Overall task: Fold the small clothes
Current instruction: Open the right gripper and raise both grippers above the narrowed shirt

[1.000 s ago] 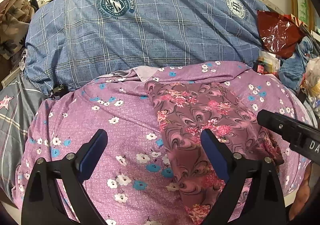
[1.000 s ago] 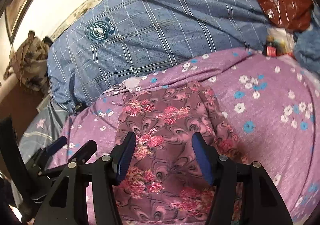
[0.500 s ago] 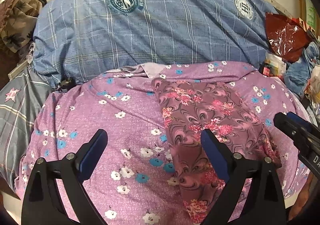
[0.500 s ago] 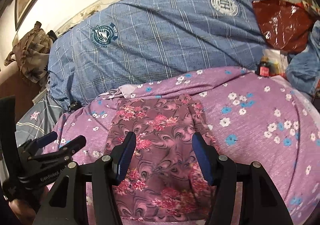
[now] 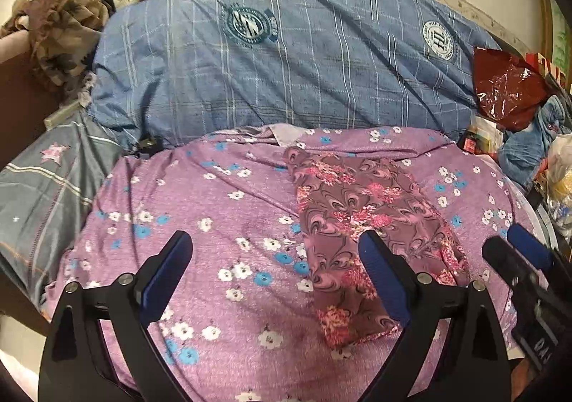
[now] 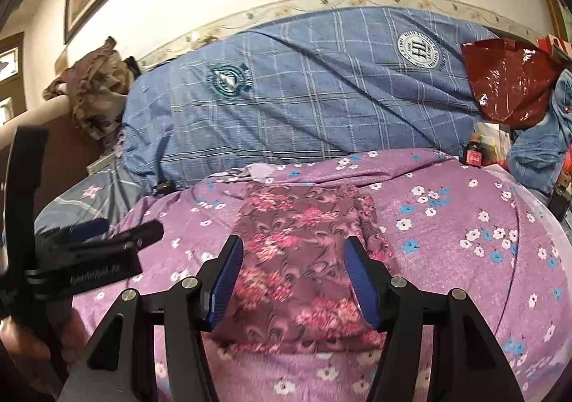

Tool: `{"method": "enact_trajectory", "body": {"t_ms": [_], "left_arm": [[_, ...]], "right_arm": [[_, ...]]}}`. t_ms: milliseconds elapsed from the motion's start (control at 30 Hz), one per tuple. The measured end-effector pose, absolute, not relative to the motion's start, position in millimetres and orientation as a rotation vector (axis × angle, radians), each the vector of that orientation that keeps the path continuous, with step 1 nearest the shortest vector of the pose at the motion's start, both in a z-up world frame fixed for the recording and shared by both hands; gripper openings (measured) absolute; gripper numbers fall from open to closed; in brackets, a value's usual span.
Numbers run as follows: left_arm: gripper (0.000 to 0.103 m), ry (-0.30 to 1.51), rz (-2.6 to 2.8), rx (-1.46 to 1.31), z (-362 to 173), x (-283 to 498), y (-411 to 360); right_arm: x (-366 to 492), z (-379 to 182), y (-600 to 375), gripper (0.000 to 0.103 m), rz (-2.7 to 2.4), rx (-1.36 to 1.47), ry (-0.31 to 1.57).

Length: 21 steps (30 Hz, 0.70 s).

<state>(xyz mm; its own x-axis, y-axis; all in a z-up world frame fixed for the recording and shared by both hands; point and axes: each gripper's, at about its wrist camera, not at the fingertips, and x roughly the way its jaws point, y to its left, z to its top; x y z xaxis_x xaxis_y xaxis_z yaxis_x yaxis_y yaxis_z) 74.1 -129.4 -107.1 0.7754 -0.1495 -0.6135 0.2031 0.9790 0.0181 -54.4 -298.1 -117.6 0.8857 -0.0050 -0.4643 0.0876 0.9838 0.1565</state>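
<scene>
A folded maroon floral garment [image 5: 361, 223] lies flat on the purple flowered bedsheet [image 5: 214, 209]; it also shows in the right wrist view [image 6: 304, 252]. My left gripper [image 5: 275, 259] is open and empty, above the sheet to the garment's left, its right finger over the garment's edge. My right gripper [image 6: 293, 269] is open and empty, raised above the garment's near half. The right gripper also shows at the right edge of the left wrist view [image 5: 518, 259], and the left gripper at the left of the right wrist view [image 6: 100, 241].
A large blue plaid quilt [image 5: 286, 62] lies behind the sheet. A red plastic bag [image 5: 507, 91], denim cloth [image 5: 529, 148] and small bottles [image 6: 473, 152] crowd the right side. A brown cloth [image 5: 60, 34] hangs at the far left over a grey sheet [image 5: 39, 187].
Both grippers have pulled back and up from the garment, showing more of the quilt and wall. The garment stays folded in place. Both stay open.
</scene>
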Motion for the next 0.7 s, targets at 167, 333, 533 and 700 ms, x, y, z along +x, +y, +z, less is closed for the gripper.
{"method": "enact_trajectory", "body": {"t_ms": [167, 333, 533, 700], "left_arm": [[0.095, 0.617, -0.184, 0.105, -92.1, 50.6, -129.6], [0.095, 0.576, -0.18, 0.123, -77.4, 25.3, -132.3], [0.095, 0.543, -0.169, 0.131, -64.7, 4.2, -136.1], [0.095, 0.528, -0.171, 0.149, -58.9, -6.0, -142.5]], "right_arm": [[-75.5, -114.4, -286.4, 0.061, -0.028, 0.132, 0.439], [-89.0, -111.2, -283.4, 0.061, -0.038, 0.121, 0.391], [-93.9, -115.1, -286.2, 0.061, -0.052, 0.106, 0.379], [-99.5, -114.4, -292.2, 0.061, -0.056, 0.126, 0.362]]}}
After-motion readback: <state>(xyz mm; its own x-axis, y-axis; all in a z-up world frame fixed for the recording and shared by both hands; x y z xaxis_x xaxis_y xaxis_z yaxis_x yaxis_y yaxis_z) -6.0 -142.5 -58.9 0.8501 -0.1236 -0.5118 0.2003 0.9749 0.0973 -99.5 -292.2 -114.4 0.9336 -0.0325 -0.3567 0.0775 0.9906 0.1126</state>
